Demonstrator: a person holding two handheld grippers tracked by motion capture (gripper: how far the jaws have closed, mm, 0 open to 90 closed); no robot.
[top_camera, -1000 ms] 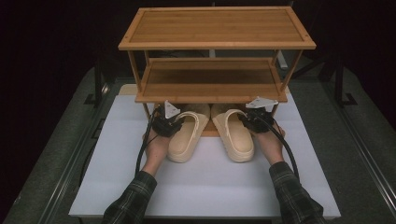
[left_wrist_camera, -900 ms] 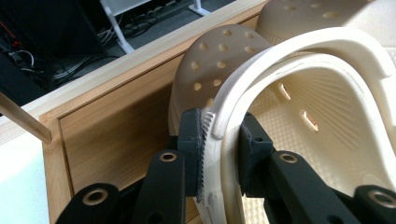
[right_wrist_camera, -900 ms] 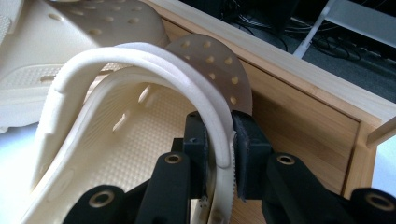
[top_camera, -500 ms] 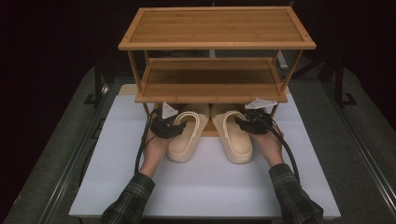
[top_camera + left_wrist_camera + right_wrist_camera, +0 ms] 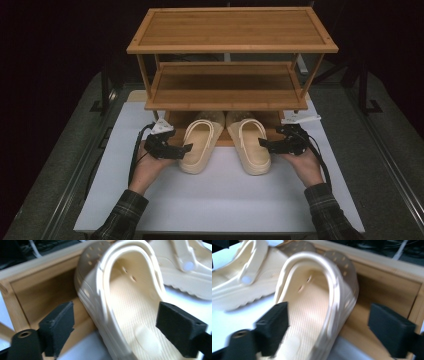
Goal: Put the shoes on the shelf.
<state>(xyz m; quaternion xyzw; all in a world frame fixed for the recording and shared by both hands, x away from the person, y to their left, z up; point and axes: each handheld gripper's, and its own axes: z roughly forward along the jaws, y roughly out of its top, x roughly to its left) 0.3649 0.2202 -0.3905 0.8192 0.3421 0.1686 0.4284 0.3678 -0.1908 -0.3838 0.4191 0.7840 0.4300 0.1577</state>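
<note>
Clogs: a cream pair; left clog [image 5: 199, 145] and right clog [image 5: 251, 144] lie side by side, toes under the bottom shelf [image 5: 172, 120] of the wooden rack [image 5: 230, 30], heels out on the desk [image 5: 220, 200].
Left gripper [image 5: 182, 148]: against the outer side of the left clog; its fingers have just been opening and stand wide, the clog's side wall between them, pads clear of it.
Right gripper [image 5: 264, 143]: the same at the outer side of the right clog, fingers just spread wide and holding nothing.
Risk: the clogs sit only half inside the rack; a finger catching a rim on the way out would probably drag a clog back off the shelf or skew the pair.
Material: smooth moulded foam, likely light and easily nudged.
Shape: rounded perforated toe caps, ribbed footbeds, toothed sole edges.
Rack: slatted bamboo-like wood, thin legs, raised lips.
</note>
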